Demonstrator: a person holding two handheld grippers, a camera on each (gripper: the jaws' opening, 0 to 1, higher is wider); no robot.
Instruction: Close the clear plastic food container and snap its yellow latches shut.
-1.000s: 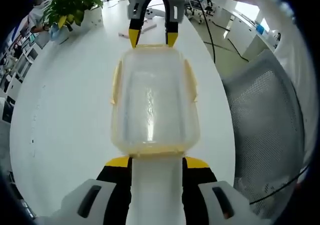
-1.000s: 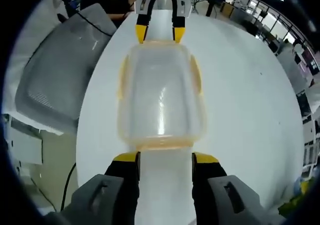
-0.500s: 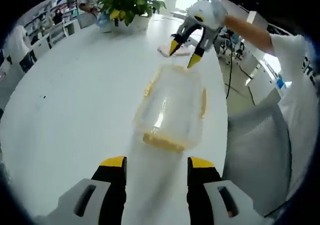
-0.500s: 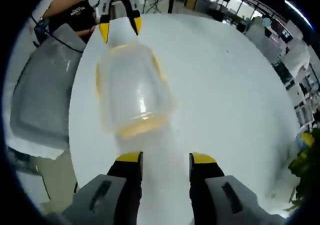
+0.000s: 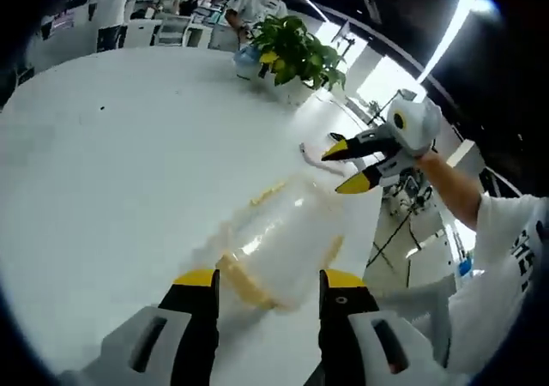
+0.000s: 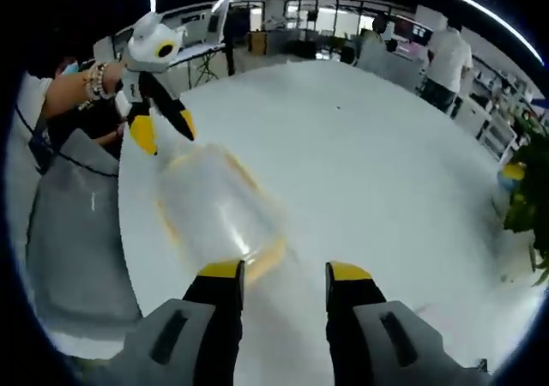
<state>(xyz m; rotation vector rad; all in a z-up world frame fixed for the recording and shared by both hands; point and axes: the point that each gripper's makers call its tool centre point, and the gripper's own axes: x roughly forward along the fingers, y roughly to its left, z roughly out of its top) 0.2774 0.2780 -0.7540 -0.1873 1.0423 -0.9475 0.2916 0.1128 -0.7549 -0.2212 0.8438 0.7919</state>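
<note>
The clear container (image 5: 279, 244) lies on the white table (image 5: 111, 163), just beyond the left gripper (image 5: 266, 283) and right gripper (image 6: 283, 274), both released and empty.

bare white table (image 5: 111, 171) all round, potted plant (image 5: 296, 51) at far edge

**What we count on the table**

We count one container (image 5: 279, 244), lid on, with two yellow latches (image 5: 243, 281) that we can make out through the blur. Two grippers: left (image 5: 268, 280) and right (image 6: 285, 274), both with jaws apart. One table (image 5: 111, 171), one potted plant (image 5: 296, 51), one chair (image 6: 73, 232).
</note>
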